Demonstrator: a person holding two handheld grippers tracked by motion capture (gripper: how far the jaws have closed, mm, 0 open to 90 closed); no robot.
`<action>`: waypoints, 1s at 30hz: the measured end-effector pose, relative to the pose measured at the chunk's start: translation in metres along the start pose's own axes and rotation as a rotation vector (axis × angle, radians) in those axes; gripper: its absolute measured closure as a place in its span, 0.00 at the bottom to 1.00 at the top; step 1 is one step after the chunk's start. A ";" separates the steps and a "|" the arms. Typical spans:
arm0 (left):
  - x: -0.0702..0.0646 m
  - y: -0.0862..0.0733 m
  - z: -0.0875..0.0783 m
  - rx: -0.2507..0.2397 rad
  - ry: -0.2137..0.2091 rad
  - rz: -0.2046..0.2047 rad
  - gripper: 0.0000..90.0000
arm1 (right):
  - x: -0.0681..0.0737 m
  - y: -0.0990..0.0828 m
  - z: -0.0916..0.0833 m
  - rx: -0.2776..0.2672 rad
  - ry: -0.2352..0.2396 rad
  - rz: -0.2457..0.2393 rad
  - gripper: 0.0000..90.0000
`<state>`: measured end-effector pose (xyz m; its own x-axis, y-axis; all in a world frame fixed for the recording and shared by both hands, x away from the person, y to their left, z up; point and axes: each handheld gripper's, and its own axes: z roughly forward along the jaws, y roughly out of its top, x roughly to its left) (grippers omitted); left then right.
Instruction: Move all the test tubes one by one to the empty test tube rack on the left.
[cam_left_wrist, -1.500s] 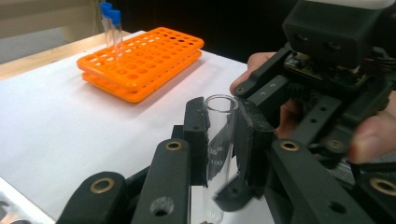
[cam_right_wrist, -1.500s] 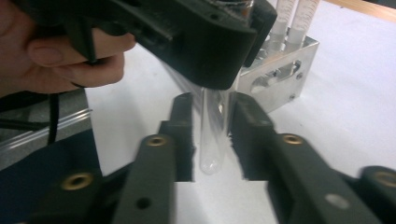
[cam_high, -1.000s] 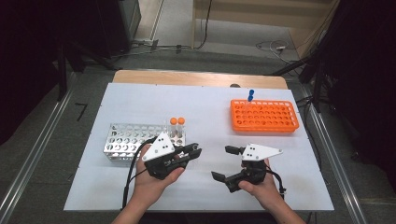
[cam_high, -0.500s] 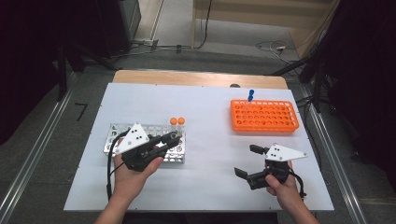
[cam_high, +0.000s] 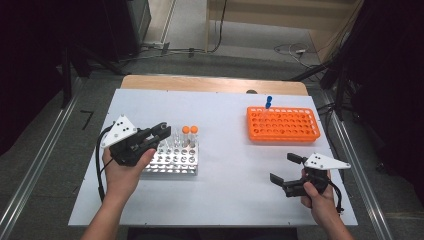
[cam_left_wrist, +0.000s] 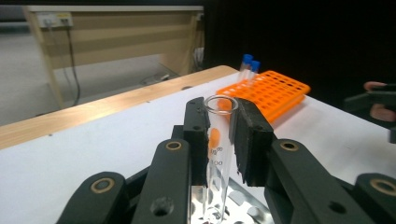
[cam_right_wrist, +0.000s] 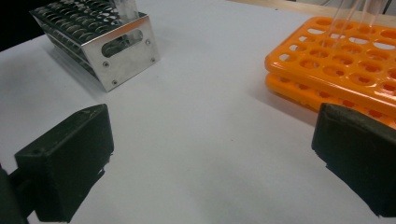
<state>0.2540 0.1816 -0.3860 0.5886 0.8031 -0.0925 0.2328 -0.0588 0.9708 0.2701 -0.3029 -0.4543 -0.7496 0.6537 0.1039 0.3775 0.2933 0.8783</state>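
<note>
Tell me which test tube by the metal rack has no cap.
The clear tube clamped in the left gripper: its rim is open, while the two tubes behind it carry orange caps.

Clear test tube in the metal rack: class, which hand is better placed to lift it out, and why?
Left. The left gripper has its jaws around the clear tube at the metal rack; the right gripper sits open, well away.

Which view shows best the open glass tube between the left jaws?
The left gripper view: the tube stands close, clamped by the left gripper. The high view shows it small; in the right gripper view I cannot pick it out.
</note>
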 end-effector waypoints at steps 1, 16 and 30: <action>0.002 0.000 0.001 0.002 0.007 -0.002 0.85 | -0.001 0.000 0.000 0.001 -0.003 0.003 0.00; 0.024 -0.018 0.041 0.037 0.171 -0.056 0.85 | -0.005 -0.001 -0.002 -0.009 0.000 0.002 0.00; 0.024 -0.035 0.056 0.130 0.193 -0.051 0.85 | -0.007 -0.002 -0.003 -0.016 0.000 0.007 0.00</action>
<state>0.3037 0.1698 -0.4350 0.4176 0.9047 -0.0849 0.3637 -0.0808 0.9280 0.2728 -0.3097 -0.4554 -0.7469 0.6558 0.1096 0.3740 0.2781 0.8848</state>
